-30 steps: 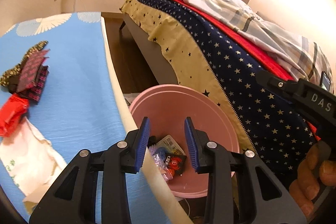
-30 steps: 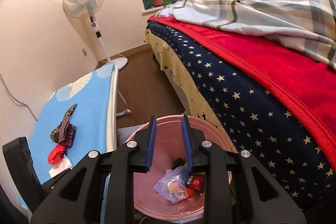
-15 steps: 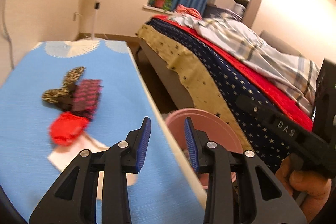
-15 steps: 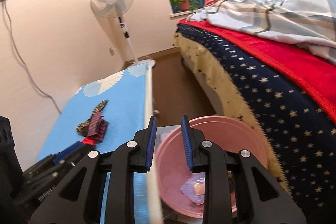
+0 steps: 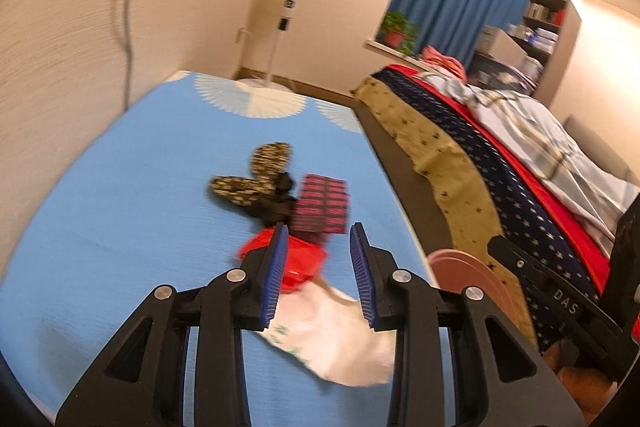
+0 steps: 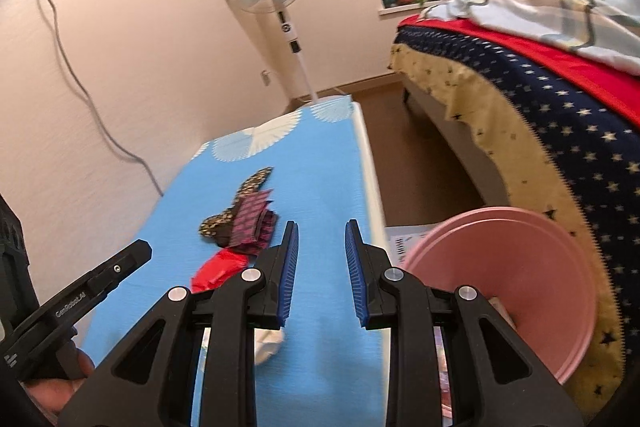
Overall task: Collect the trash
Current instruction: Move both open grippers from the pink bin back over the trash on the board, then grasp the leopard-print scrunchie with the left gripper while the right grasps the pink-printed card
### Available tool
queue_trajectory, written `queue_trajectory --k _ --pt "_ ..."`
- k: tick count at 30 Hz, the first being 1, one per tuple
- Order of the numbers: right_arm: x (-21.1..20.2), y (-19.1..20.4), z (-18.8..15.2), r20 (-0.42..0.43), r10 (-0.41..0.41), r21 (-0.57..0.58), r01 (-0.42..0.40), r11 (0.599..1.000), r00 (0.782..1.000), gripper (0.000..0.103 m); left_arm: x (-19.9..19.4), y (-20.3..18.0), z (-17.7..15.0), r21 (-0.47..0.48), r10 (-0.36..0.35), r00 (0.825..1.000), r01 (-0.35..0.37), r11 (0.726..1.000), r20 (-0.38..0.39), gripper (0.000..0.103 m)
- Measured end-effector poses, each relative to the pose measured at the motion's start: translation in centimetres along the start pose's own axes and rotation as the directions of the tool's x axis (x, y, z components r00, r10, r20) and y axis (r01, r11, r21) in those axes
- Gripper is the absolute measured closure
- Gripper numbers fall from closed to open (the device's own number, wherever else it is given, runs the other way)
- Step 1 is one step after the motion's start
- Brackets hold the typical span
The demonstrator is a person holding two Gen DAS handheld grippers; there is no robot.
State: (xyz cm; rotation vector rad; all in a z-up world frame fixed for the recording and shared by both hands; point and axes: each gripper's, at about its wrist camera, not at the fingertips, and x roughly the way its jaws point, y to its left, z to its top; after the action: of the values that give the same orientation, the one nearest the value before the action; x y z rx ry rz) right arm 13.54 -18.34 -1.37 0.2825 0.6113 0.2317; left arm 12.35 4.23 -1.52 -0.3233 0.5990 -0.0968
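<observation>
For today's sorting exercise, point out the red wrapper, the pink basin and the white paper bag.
red wrapper (image 5: 298, 261), left wrist view, on its crinkled middle.
pink basin (image 6: 520, 267), right wrist view, on its inner wall.
white paper bag (image 5: 340, 343), left wrist view, on its flat face.

My left gripper (image 5: 318, 273): matt black plastic, ribbed blue pads (image 5: 276, 275), bright metal screws. My right gripper (image 6: 322, 273): same build. I log table cover (image 5: 120, 227): blue woven cloth, matt. Red wrapper (image 5: 298, 261): glossy crinkled film. White bag (image 5: 340, 343): thin, matt, paper or plastic unclear. Pink-checked packet (image 5: 324, 205): slightly shiny foil. Pink basin (image 6: 508, 283): smooth plastic, soft sheen. Bedspread (image 6: 568, 131): soft cloth.
</observation>
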Motion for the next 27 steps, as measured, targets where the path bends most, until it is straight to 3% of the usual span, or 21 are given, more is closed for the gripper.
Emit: queue_trajectory --k 11,27 --pt "4.7 1.5 0.3 -0.046 0.128 0.022 -0.127 0.992 0.991 0.077 2.8 4.6 0.9 -0.086 0.088 0.996 -0.089 0.992 -0.006 0.075" --pt "10.0 2.5 1.0 -0.151 0.247 0.076 -0.238 0.968 0.957 0.077 7.9 6.5 2.1 -0.016 0.105 0.992 -0.106 0.994 -0.074 0.078"
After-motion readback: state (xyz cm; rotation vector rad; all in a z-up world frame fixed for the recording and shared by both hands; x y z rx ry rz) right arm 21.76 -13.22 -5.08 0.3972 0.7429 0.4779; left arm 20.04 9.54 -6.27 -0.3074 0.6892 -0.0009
